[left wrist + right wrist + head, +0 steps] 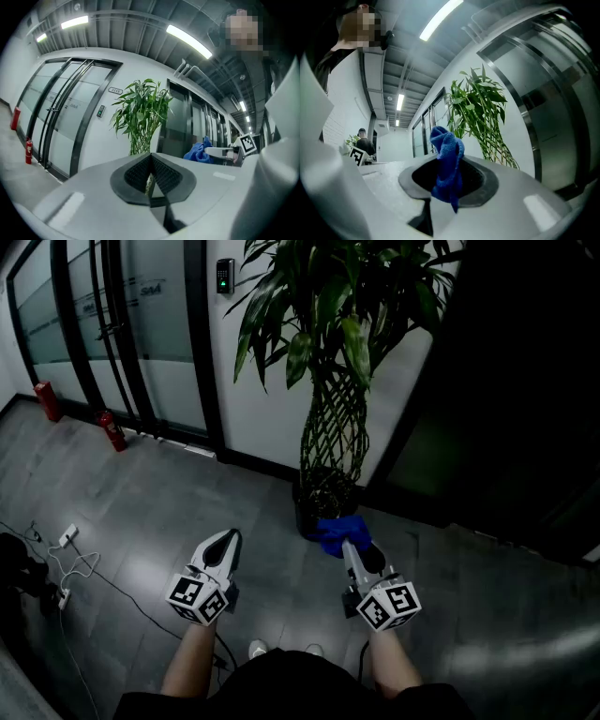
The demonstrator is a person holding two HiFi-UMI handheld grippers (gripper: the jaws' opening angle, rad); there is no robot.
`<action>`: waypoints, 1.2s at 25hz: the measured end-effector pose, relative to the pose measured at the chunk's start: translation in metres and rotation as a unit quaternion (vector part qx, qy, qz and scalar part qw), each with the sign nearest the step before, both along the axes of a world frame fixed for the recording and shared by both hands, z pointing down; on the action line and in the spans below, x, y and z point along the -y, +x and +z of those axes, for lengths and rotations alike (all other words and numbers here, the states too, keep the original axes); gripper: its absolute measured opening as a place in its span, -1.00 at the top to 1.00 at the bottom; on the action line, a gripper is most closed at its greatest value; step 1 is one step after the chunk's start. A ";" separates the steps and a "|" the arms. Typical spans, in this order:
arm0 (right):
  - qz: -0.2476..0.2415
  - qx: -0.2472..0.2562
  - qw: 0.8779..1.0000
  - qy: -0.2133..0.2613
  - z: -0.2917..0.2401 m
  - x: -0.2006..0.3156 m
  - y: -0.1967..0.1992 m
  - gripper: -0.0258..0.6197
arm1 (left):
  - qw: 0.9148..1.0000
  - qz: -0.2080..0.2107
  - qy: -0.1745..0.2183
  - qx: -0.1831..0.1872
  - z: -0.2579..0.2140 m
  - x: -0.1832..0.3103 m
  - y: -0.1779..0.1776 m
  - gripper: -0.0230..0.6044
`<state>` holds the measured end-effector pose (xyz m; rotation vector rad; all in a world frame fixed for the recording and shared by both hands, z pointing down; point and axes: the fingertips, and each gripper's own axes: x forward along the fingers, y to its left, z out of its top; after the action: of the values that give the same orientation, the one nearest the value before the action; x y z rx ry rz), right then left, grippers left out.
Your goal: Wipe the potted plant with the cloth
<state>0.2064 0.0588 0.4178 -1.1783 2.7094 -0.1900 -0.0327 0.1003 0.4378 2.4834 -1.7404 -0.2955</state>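
We stand on the grey floor (pixel 141 512) in front of the potted plant (pixel 330 418), which sits by the white wall (pixel 262 399). Our right claw (pixel 351 553) is pinched tight on the blue cloth (pixel 336 533). A bunch of the cloth sticks out past the end of the claw, so the soft part can reach the plant first and the hard claw does not. In the head view the cloth is low down, just in front of the black pot (pixel 319 507), at the bottom of the twisted stems (pixel 333 432). We cannot tell if it touches the pot. The long green leaves (pixel 352 338) are high above it. Our left claw (pixel 227 545) has its two sides pressed together with nothing in it. It hangs off to the left, well apart from the plant, so it is out of the way of the cloth. We think the wiping is only just starting, or not begun, because the cloth is down by the pot and the leaves are far up. Next we would likely lift the cloth to a leaf and rub gently. The leaves look thin and bendy, so a hard push could fold or tear one. The left claw could hold a leaf from below, but it would have to open first.
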 end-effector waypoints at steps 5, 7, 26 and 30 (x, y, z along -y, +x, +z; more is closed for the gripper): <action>0.002 -0.017 1.000 0.005 0.005 0.003 0.016 0.60 | 1.000 0.014 -0.009 0.011 0.010 0.001 0.027 0.91; 0.005 -0.025 1.000 -0.001 0.011 0.006 0.022 0.60 | 1.000 0.013 -0.013 0.013 0.012 0.002 0.031 0.91; 0.048 -0.048 0.998 -0.002 0.015 0.015 0.058 0.60 | 0.999 0.025 -0.004 0.039 0.005 0.020 0.051 0.91; 0.049 -0.042 0.998 -0.007 0.016 0.015 0.060 0.60 | 0.999 0.028 0.000 0.037 0.005 0.021 0.052 0.91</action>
<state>0.2667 0.0437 0.4335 -1.3481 2.7179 -0.1484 0.0194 0.0788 0.4424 2.5682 -1.6929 -0.2017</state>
